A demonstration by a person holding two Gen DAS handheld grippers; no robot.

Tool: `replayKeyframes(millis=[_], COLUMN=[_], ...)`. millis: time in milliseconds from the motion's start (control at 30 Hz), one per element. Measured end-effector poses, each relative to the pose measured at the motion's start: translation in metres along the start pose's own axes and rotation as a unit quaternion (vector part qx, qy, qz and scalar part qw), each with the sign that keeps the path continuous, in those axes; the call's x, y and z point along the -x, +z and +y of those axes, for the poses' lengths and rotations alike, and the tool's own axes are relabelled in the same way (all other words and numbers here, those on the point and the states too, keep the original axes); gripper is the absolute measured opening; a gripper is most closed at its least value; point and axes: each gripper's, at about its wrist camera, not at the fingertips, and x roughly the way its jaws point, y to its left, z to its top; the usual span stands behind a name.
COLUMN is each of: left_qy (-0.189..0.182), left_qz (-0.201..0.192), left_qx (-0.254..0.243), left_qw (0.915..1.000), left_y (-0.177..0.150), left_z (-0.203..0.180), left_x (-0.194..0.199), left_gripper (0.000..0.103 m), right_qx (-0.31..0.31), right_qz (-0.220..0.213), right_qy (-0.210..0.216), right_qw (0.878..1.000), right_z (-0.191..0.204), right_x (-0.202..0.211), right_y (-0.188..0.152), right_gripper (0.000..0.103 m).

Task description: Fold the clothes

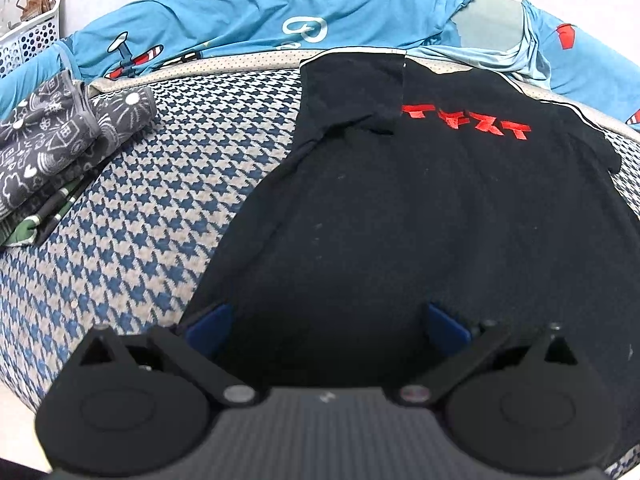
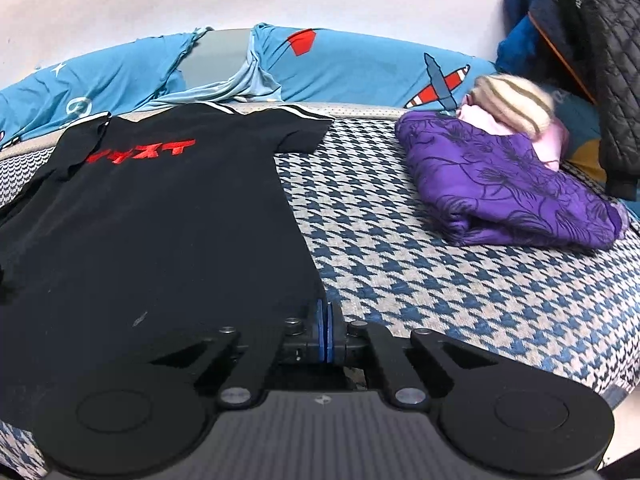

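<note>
Houndstooth bed (image 2: pixel 400 280) under black T-shirt (image 2: pixel 160 220) (purple garment (image 2: pixel 508 184) beside)

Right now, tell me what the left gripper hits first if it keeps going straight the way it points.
Most likely the black T-shirt: the open left gripper points down at its lower part, spread on the houndstooth surface. Depth is unclear.

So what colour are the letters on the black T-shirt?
Red. The letters on the black T-shirt show best in the left wrist view.

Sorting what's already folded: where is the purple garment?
In the right wrist view, the purple garment lies folded at right on the houndstooth cover, beside the black T-shirt.
</note>
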Motion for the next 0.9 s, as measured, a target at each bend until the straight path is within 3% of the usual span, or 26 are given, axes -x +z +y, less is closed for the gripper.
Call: replayKeyframes(millis=[533, 800, 900], left_qy=[0.010, 0.010, 0.013], left_qz=[0.015, 0.019, 0.019], left_qx=[-0.001, -0.001, -0.002], left_qw=[0.9998, 0.9998, 0.9997], left_y=[-0.004, -0.006, -0.006], left_z=[0.003, 0.003, 0.002], left_x=[-0.004, -0.006, -0.006], left_gripper=[0.103, 0.103, 0.103], right_qx=[0.002, -0.037, -0.054], right_qz=[0.019, 0.034, 0.034], right_qy=[-0.022, -0.014, -0.008], right_qw=[1.000, 0.999, 0.998], right_z=[-0.002, -0.013, -0.019], right_x=[0.000, 0.007, 0.011], right_y=[-0.004, 0.000, 0.008], right_gripper=[0.002, 0.004, 0.012])
